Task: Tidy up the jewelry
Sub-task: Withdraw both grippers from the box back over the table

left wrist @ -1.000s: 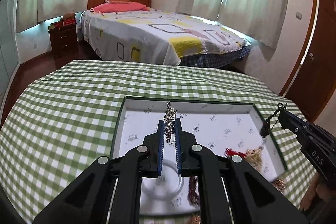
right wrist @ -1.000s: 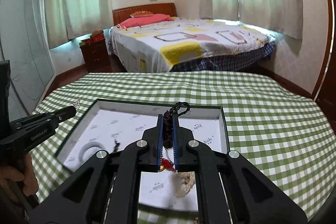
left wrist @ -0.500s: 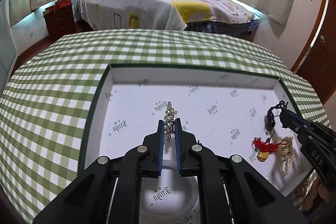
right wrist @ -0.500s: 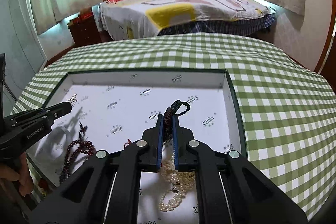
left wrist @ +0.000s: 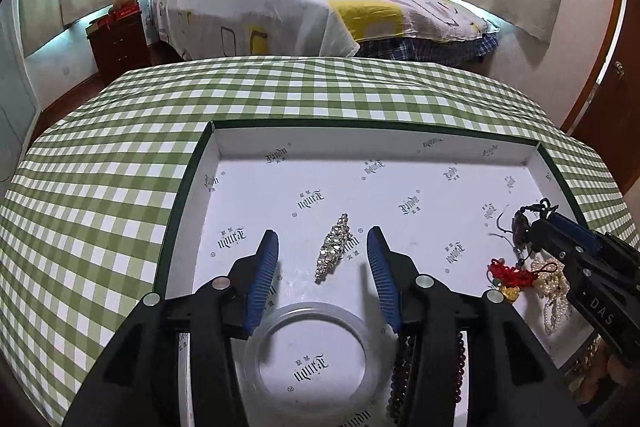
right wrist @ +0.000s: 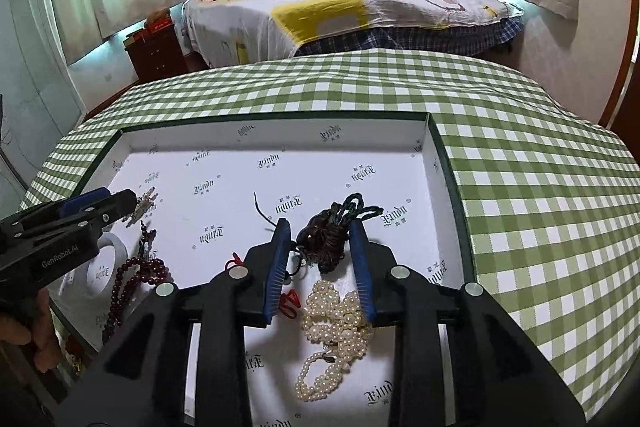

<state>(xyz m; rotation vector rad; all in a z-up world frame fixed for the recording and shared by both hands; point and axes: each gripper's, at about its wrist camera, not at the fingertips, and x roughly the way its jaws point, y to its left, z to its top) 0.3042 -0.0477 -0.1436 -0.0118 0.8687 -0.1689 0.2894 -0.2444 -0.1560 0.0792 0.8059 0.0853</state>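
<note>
A white box tray (left wrist: 208, 183) with a dark green rim sits on the checked table. My left gripper (left wrist: 322, 233) hangs low over the tray floor and its jaws are opening. A rhinestone clip (left wrist: 334, 247) lies flat between the fingers, free of both pads. In the right wrist view my right gripper (right wrist: 319, 223) is also opening. A dark braided cord bracelet (right wrist: 324, 239) rests on the tray floor between its blue pads. Each gripper shows at the edge of the other view: the right gripper (left wrist: 560, 235) and the left gripper (right wrist: 100, 203).
Also in the tray are a clear bangle (left wrist: 304, 311), a dark red bead strand (right wrist: 132, 279), a pearl necklace (right wrist: 340, 323) and a red knot charm (left wrist: 506, 273). Green checked cloth (right wrist: 540, 187) surrounds the tray. A bed stands beyond the table.
Both grippers sank into the tray while shut on their pieces. Then both sets of jaws parted, and the rhinestone clip and the dark bracelet now lie on the tray floor.
</note>
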